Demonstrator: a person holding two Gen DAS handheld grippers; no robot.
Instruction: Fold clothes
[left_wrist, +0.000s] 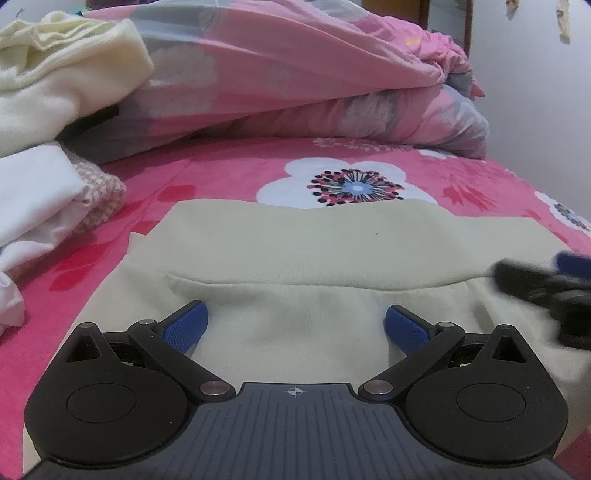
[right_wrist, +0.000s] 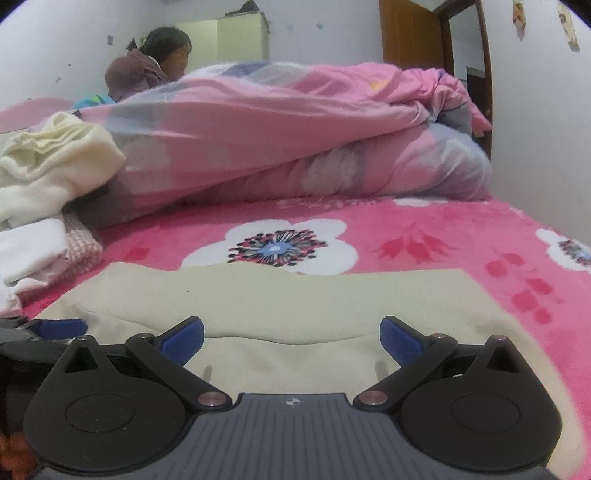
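A pale beige garment (left_wrist: 295, 251) lies flat on the pink flowered bed cover, with a folded edge running across it. My left gripper (left_wrist: 295, 325) hangs low over its near part, open, blue pads (left_wrist: 186, 325) wide apart and nothing between them. At the right edge of the left wrist view the right gripper (left_wrist: 546, 284) shows blurred. In the right wrist view the same garment (right_wrist: 295, 299) spreads ahead, and my right gripper (right_wrist: 291, 338) stands open just above it, empty. The left gripper's blue tip (right_wrist: 55, 328) shows at the left edge.
A rolled pink flowered quilt (left_wrist: 314, 92) lies across the back of the bed. Cream clothes (left_wrist: 55, 74) and a white and checked folded pile (left_wrist: 55, 199) sit at the left. A person (right_wrist: 155, 62) sits beyond the quilt. White wall (right_wrist: 546, 147) at the right.
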